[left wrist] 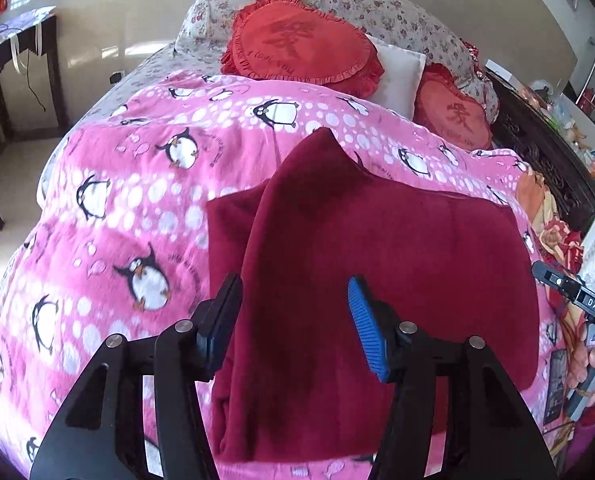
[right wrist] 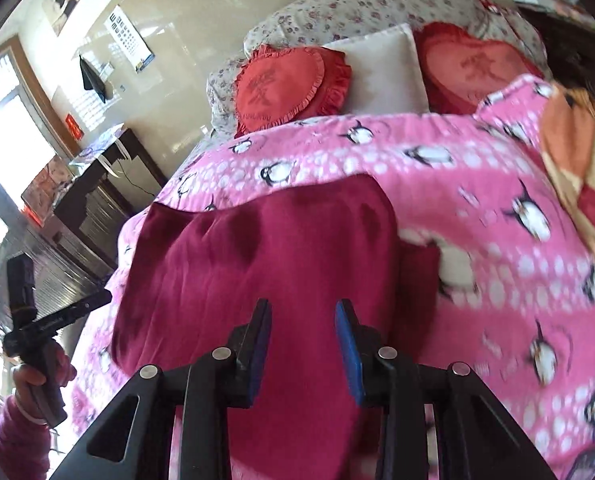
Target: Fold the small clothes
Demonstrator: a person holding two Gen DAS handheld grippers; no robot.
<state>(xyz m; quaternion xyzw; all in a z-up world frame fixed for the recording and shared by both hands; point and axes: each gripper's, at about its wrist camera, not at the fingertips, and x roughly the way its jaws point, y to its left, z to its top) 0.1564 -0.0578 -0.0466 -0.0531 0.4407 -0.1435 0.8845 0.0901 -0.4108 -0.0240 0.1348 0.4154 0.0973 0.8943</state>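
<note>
A dark red fleece garment (left wrist: 377,264) lies on the pink penguin blanket (left wrist: 117,208), with one part folded over the rest. My left gripper (left wrist: 293,292) is open above its near left part, and nothing is between the fingers. The garment also shows in the right wrist view (right wrist: 257,260). My right gripper (right wrist: 303,316) is open above its near edge and empty. The right gripper shows at the right edge of the left wrist view (left wrist: 569,292), and the left gripper shows at the left of the right wrist view (right wrist: 57,320).
Two red heart cushions (left wrist: 301,44) (left wrist: 453,112), a white pillow (left wrist: 397,76) and floral pillows (left wrist: 377,8) lie at the head of the bed. An orange patterned cloth (right wrist: 577,152) lies on the right. A dark desk (left wrist: 9,64) stands to the left.
</note>
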